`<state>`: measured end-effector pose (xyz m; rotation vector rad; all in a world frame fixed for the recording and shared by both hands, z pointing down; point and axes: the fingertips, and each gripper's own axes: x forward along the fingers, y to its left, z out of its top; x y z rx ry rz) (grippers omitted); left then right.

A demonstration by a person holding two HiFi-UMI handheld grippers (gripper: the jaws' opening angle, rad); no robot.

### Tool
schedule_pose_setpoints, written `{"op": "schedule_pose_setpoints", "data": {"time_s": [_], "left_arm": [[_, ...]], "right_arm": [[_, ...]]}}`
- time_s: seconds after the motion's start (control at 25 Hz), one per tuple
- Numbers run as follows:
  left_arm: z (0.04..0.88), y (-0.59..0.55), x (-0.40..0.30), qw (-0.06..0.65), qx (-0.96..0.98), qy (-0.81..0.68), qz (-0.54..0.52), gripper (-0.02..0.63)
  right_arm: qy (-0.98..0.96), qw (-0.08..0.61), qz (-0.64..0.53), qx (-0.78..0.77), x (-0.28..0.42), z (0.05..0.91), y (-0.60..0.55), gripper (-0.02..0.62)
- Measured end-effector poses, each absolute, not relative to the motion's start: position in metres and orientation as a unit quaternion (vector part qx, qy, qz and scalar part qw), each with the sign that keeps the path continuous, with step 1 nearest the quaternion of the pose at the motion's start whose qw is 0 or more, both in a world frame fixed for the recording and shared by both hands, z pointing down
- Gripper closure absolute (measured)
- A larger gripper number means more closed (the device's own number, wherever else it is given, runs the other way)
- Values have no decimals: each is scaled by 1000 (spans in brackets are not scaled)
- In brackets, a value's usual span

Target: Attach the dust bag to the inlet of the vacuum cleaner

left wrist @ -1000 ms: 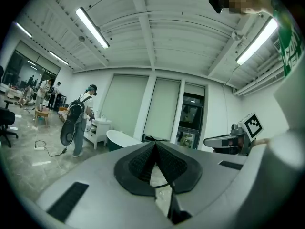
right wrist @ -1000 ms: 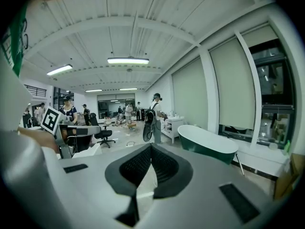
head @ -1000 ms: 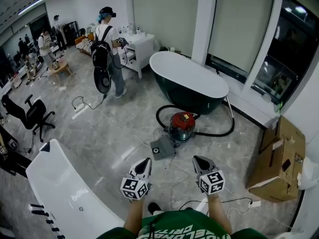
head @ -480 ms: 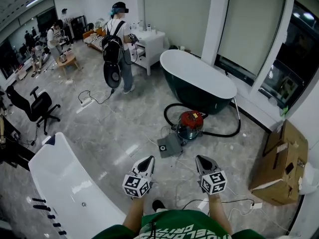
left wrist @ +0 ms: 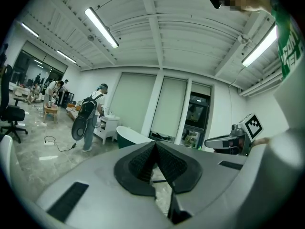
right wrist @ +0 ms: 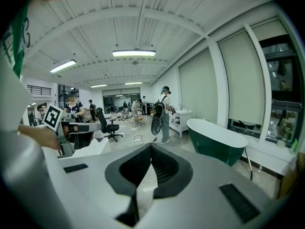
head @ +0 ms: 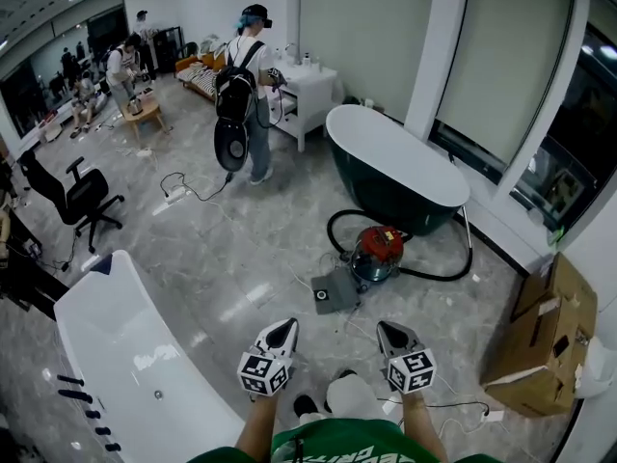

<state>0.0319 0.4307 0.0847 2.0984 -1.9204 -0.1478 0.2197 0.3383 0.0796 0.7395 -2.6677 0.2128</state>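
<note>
Vacuum cleaner (head: pixel 378 252) is on the floor by the dark tub (head: pixel 395 167), grey dust bag (head: pixel 335 290) just beside it; person has stepped closer, left gripper (head: pixel 281 330) and right gripper (head: pixel 390 332) both pressed together on nothing, so attaching hasn't started.

The vacuum (head: pixel 376 252) is too small to show its inlet, and the grey item (head: pixel 335 289) beside it is unidentifiable. The bottom edge cuts off the white tub (head: pixel 125 345).

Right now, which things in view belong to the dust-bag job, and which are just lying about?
Job: vacuum; hose; grey bag, likely the dust bag; left gripper and right gripper, jaws together, empty.
Lying about: green tub; white tub; box; chair.
</note>
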Motion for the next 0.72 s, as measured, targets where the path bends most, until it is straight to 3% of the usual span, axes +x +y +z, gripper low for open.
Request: {"op": "schedule_pose_setpoints", "data": {"time_s": [0.72], "left_arm": [[111,327,-9,159,736,-658,-4,603]], "right_arm": [[-939,167,137,266,175,130,240,586]]}}
